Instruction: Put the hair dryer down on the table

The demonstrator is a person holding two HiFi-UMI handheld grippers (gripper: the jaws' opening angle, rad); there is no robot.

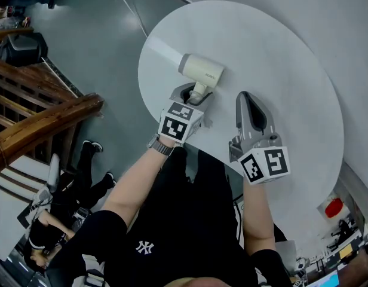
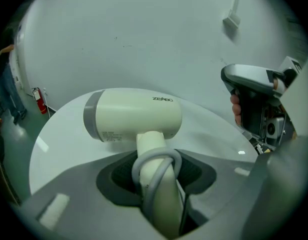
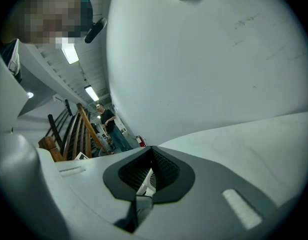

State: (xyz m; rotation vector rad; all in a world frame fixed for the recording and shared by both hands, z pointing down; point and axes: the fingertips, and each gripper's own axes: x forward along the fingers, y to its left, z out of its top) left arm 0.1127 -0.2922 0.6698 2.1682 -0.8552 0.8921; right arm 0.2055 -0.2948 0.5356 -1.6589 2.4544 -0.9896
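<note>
Currently, head view: hair dryer (image 1: 202, 72) sits over the round white table (image 1: 279, 58), toward the table's 9 o'clock side and inside the rim. Barrel runs roughly 9-to-3. Handle drops toward 6 o'clock into the left gripper (image 1: 193, 97).

Left gripper view: left gripper (image 2: 159, 184) clenched on the handle of the hair dryer (image 2: 136, 115), both pads pressed against it. A grey cord (image 2: 156, 164) is looped round the handle, just above the grip. Barrel crosses the frame at 12 o'clock of the jaws, with the table (image 2: 59, 144) behind and beneath it. Whether the body touches the tabletop cannot be told from any view.

Right gripper (image 1: 246, 100) lies at about 4 o'clock of the dryer, well apart from it, low over the table. Right gripper view: right gripper (image 3: 149, 171) closed, nothing held between the pads.

Progress, as a judgement: dryer is carried to the spot and is at or near the surface. Release has not happened. Left to do: settle it if it is not down, open the left jaws, draw back clear of the cord loop.
</note>
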